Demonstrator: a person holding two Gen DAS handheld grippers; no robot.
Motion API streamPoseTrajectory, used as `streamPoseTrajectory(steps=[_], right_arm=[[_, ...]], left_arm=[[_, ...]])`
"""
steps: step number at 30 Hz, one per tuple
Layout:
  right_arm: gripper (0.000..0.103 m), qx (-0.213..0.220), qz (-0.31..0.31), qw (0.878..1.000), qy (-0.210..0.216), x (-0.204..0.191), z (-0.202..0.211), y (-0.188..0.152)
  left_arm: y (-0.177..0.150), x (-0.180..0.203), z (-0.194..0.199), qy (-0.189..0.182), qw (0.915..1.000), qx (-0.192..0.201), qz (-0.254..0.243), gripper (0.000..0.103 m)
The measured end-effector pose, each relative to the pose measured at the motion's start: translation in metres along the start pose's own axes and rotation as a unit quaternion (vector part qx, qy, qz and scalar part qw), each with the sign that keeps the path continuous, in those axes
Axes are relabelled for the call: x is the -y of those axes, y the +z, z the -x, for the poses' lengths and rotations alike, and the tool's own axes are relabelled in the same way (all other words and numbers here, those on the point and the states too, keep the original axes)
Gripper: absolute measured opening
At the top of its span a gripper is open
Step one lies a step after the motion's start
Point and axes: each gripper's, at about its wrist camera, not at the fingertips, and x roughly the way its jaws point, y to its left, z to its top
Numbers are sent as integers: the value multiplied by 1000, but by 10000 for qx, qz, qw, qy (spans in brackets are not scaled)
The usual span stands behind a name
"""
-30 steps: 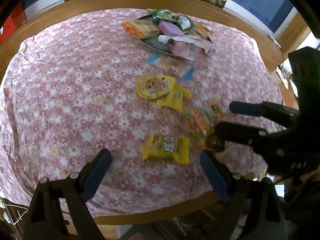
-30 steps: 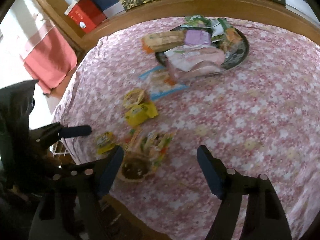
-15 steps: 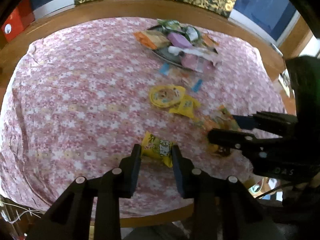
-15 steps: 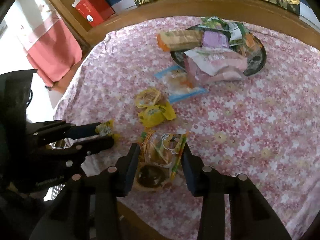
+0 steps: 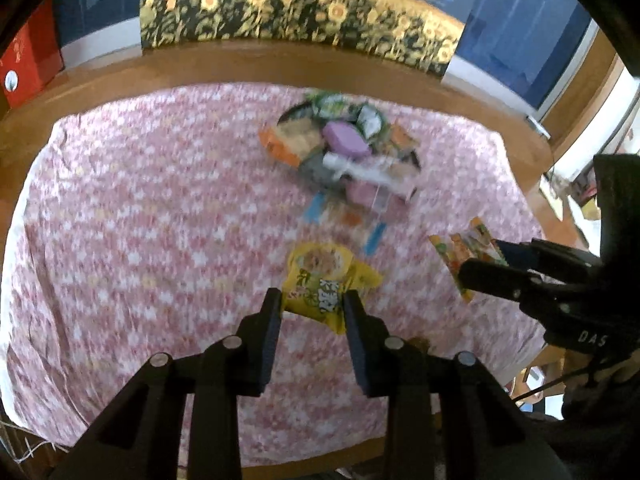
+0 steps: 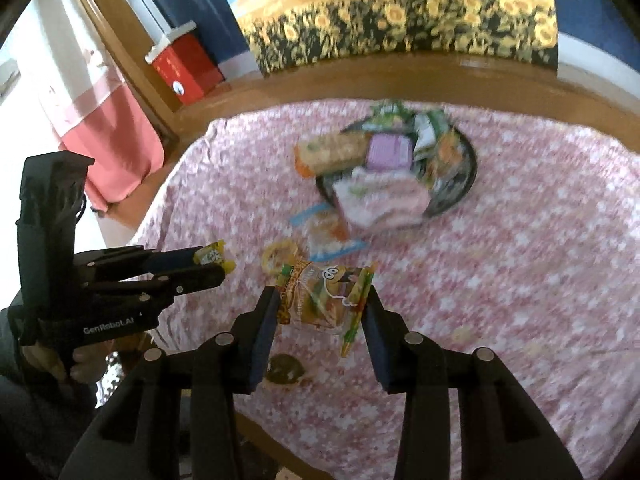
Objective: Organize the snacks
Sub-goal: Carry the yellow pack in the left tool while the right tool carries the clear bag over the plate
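My left gripper (image 5: 311, 308) is shut on a yellow snack packet (image 5: 316, 298) and holds it above the table; it also shows in the right wrist view (image 6: 208, 264). My right gripper (image 6: 322, 308) is shut on an orange cartoon snack bag (image 6: 320, 300) and holds it in the air; the bag also shows in the left wrist view (image 5: 466, 250). A dark plate (image 6: 460, 192) piled with snack packs stands at the far middle of the table. A round yellow pack (image 5: 320, 258) and a clear blue-edged pack (image 6: 328, 232) lie on the cloth between.
The round table has a pink flowered cloth (image 5: 140, 220) and a wooden rim (image 6: 400, 72). A brown cookie (image 6: 284, 368) lies near the front edge. A red box (image 6: 184, 68) stands beyond the table at the left.
Both grippers shut on their packets, the left on the yellow one and the right on the orange bag, and lifted them off the cloth. The cookie stayed on the table.
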Motion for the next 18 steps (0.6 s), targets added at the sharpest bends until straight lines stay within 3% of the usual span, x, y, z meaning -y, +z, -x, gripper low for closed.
streamPoseTrajectory(steps=[9,18], right_arm=[[42,215,-284,9994,-46,11,18,17],[42,485,-395,9977,-245,21,31,52]], left_arm=[[31,9,5,42,9997,127,-194,33],[66,15,10,-145,9988,223,-412,33]])
